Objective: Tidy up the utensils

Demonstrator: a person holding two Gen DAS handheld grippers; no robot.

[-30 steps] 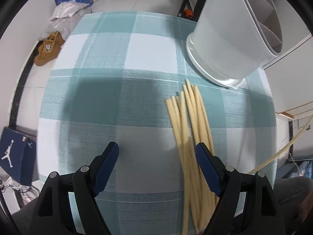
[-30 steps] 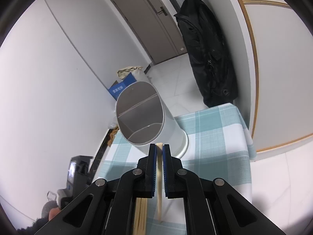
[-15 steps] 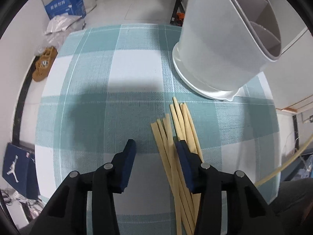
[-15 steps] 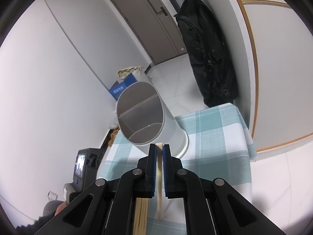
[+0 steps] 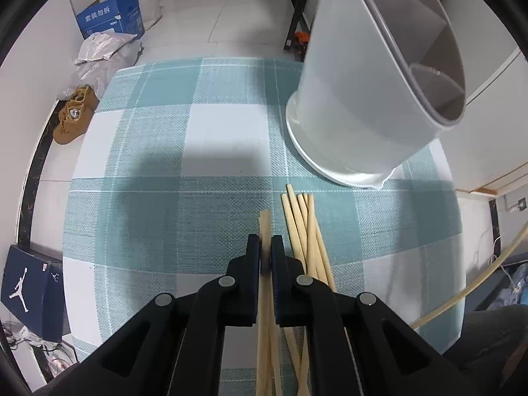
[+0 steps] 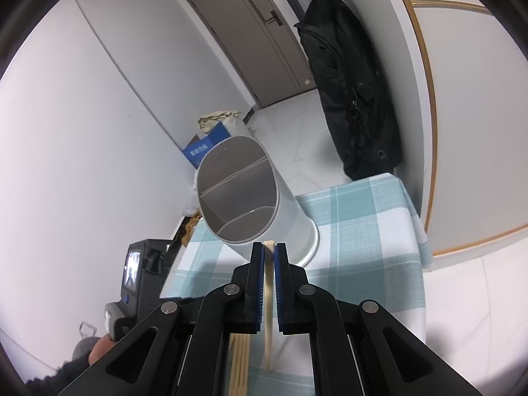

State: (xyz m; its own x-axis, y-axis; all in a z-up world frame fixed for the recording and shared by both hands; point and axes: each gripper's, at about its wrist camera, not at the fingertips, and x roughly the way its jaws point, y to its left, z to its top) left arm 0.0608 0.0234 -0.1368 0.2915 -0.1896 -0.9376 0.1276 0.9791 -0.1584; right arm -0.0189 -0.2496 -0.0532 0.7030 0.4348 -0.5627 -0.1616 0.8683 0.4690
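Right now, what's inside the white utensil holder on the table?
The white utensil holder shows grey divider walls splitting it into compartments, and no utensils in the parts visible. The compartment bottoms are hidden by its rim and walls, so I can't confirm it's empty.

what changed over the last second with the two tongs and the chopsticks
The left tongs went from wide open to closed on a chopstick at the left edge of the pile, sliding forward toward the white holder as they shut. The right tongs stayed clamped on their own chopstick, aimed at the holder's mouth. The rest of the pile stayed on the checked cloth.
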